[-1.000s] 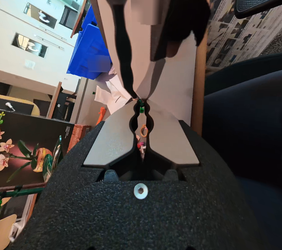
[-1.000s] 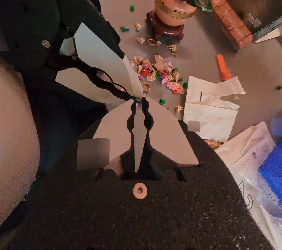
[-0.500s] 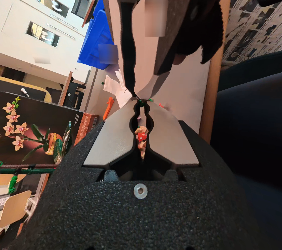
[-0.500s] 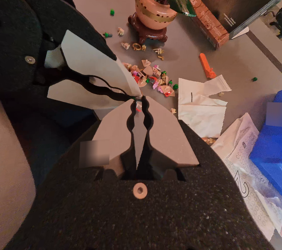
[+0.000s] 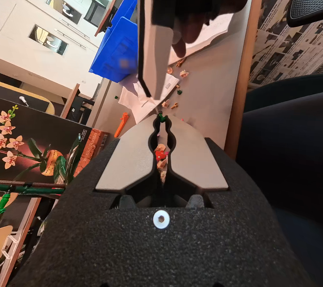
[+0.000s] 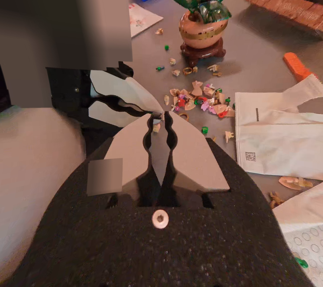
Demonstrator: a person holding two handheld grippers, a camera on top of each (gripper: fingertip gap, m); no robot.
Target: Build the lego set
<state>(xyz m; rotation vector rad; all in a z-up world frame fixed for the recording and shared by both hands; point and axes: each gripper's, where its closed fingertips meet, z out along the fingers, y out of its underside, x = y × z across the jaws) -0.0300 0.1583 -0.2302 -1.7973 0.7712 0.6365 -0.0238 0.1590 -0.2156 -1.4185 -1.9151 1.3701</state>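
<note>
Lego pieces, two views.

Left wrist view: left gripper (image 5: 161, 118) pinched shut on a small green stem piece (image 5: 161, 117) at its very tips; a short dark pin end sticks out past the tips, pointing up and away toward the table (image 5: 209, 103). Right gripper (image 5: 153, 96) comes in from above, fingers seen edge-on, its tip just beyond the pin end; contact cannot be told here. Loose pile (image 5: 160, 155) of tan and red bits shows through the gap between the left fingers. Blue bin (image 5: 117, 51), white bag (image 5: 139, 103), orange separator (image 5: 121, 125) and set box (image 5: 35, 147) farther off.

Right wrist view: right gripper (image 6: 164, 115) nearly closed on a thin pale sliver of a piece (image 6: 163, 115) at its tips; too small to name. Left gripper (image 6: 158, 111) enters from the left, tips meeting the right one's tips, green stem piece (image 6: 155, 113) just left of the pale one. Orchid pot (image 6: 202, 33), partly built, stands well beyond; loose pile (image 6: 201, 102) lies between.

Judgement: a mid-air join. Stem's long axis runs along the left fingers, toward the right tips; the two pieces look just touching or nearly so. Next move likely a short push along that axis.
</note>
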